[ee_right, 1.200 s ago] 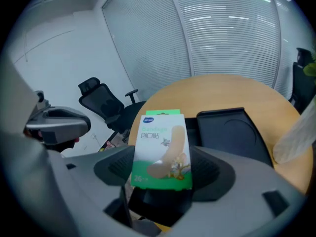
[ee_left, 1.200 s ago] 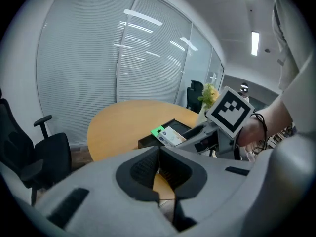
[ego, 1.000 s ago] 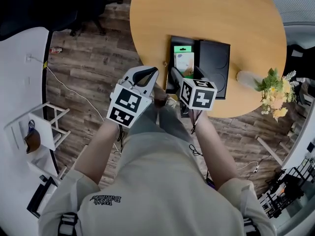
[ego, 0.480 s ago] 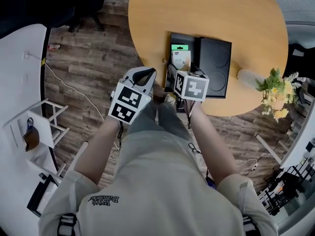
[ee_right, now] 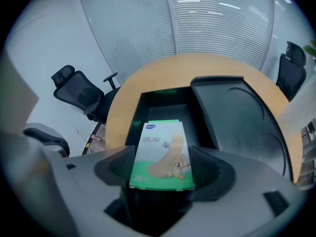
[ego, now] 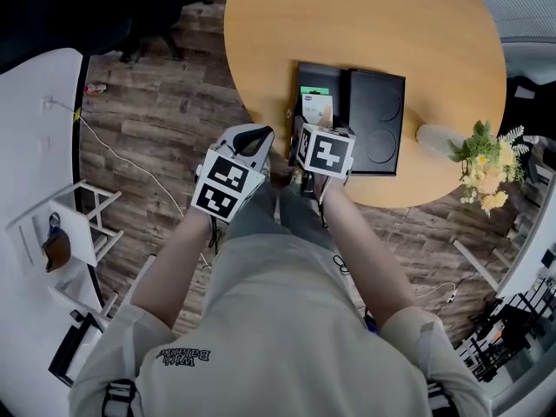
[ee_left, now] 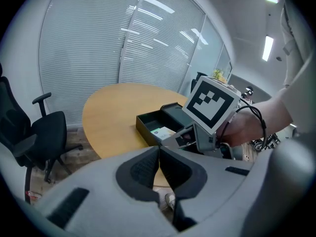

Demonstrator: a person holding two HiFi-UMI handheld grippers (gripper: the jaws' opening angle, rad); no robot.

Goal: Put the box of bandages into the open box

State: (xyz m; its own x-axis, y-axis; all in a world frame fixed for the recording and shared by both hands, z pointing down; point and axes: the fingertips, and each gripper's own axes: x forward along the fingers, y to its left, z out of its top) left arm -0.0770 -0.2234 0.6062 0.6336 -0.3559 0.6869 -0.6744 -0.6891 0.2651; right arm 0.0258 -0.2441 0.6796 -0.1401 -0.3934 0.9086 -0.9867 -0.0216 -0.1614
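The green-and-white box of bandages (ego: 315, 107) (ee_right: 163, 154) sits between the jaws of my right gripper (ego: 308, 133) (ee_right: 163, 168), which is shut on its near end. It hangs over the black open box (ego: 321, 69) (ee_right: 163, 102) on the round wooden table (ego: 365, 16). The black lid (ego: 375, 120) (ee_right: 237, 117) lies flat to the right of the open box. My left gripper (ego: 248, 137) (ee_left: 159, 157) is shut and empty, just off the table's near edge. In the left gripper view the bandage box (ee_left: 162, 131) shows inside the open box (ee_left: 148, 125).
A bunch of yellow flowers (ego: 478, 155) stands at the table's right edge. Black office chairs (ego: 130, 7) (ee_left: 34, 132) (ee_right: 81, 95) stand on the wooden floor to the left. A white shelf (ego: 78, 224) is at the far left.
My right gripper has moved left and a little forward with the bandage box, closer over the open box. The left gripper has hardly moved.
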